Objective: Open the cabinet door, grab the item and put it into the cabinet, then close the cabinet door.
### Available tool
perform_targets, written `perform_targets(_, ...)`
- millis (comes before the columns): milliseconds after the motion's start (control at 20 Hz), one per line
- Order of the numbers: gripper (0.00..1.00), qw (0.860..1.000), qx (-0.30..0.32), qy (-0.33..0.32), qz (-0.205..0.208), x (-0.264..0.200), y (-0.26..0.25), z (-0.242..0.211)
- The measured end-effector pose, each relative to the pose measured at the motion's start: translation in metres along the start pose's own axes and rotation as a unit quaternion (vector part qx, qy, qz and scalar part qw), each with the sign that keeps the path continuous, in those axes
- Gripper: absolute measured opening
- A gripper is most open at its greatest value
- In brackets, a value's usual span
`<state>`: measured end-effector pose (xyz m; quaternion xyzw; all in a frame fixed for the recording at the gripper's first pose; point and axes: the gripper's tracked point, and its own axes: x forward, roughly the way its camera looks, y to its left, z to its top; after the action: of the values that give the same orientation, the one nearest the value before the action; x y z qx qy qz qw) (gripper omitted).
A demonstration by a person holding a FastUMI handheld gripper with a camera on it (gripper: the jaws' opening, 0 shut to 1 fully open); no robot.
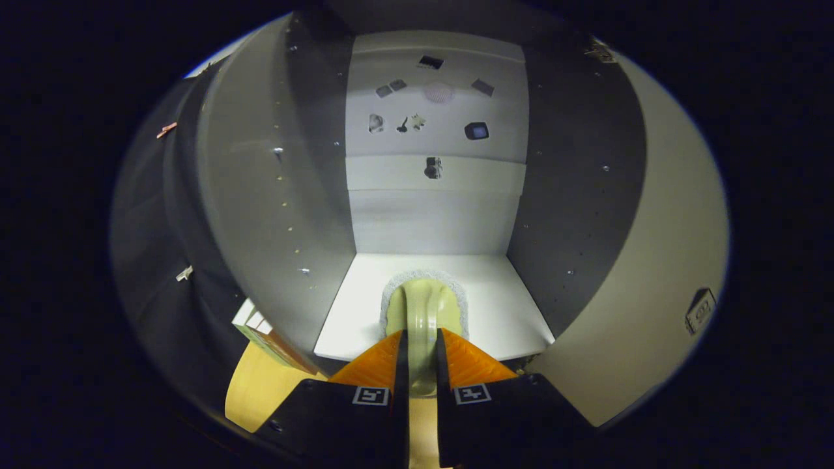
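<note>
Now the brush, clamped by its handle between the gripper fingers, reaches over the cabinet shelf's near edge. Push farther in, lower until it rests flat, then release; door stands open right.

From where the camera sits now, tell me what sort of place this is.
Likely the inside of an open cabinet in a booth: side walls dotted with shelf-pin holes, a white shelf floor, and the hand-held gripper shut on a pale brush over that floor.
</note>
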<state>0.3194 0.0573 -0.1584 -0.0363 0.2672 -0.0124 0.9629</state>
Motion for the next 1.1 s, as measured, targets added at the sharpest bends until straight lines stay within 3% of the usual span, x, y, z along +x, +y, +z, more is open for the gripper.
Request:
perform_targets(350, 0.22, 0.996, 0.051, 0.072, -0.003, 0.096, -0.017, -0.011)
perform_targets(750, 0.22, 0.997, 0.047, 0.068, 0.002, 0.133, -0.016, -0.013)
perform_targets(1000, 0.33, 0.999, 0.030, 0.028, 0.004, 0.128, -0.013, 0.000)
perform_targets(1100, 0.51, 1.000, 0.024, -0.002, 0.009, 0.113, -0.009, 0.014)
